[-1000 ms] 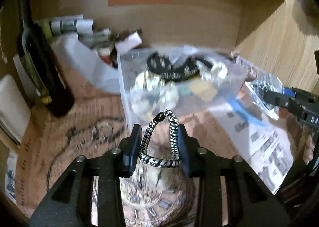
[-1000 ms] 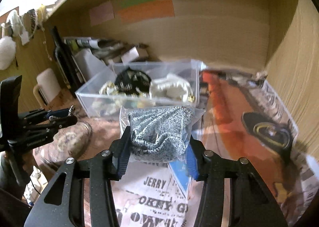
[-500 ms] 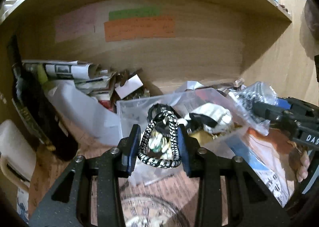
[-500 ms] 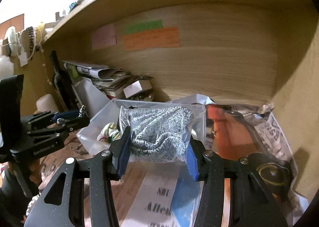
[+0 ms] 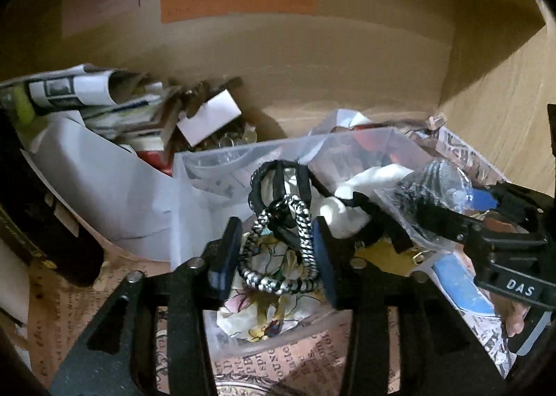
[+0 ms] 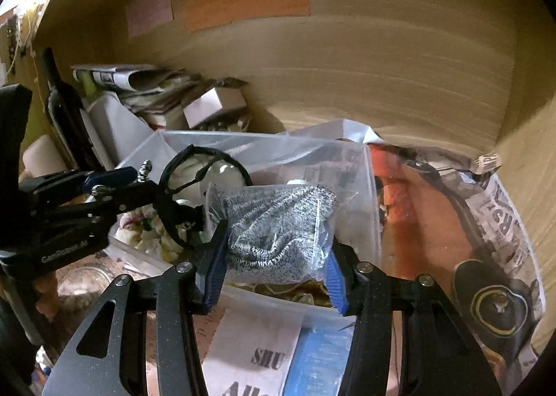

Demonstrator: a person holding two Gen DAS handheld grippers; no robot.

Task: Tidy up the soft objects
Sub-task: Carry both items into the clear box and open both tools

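Soft things are what I am sorting, and I hold one in each tool; my left gripper [image 5: 278,250] has its jaws closed to a narrow gap around a black-and-white braided cord loop [image 5: 281,257], and my right gripper [image 6: 274,260] has its jaws set wider, pressed against both sides of a clear plastic bag with a grey knitted cloth folded inside [image 6: 278,232].

A second ago both tools were back over the printed paper in front of the clear plastic storage bin [image 6: 243,149]; now both have come forward and hang at the bin's near wall; the braided loop sits over the bin's left half, above a floral-patterned cloth [image 5: 257,305] and in front of black straps [image 5: 281,187] and a white soft bundle [image 5: 365,184] already lying inside; the bagged cloth is over the near right part, seen from the left wrist just beside the loop.

That shift suggests the carrying is nearly finished and the release is what remains; I judge the loop will drop cleanly once my left jaws part; the bag is bulkier and slippery, so it may catch on the bin's near rim [image 6: 264,298] unless I carry it a little further in before letting go.
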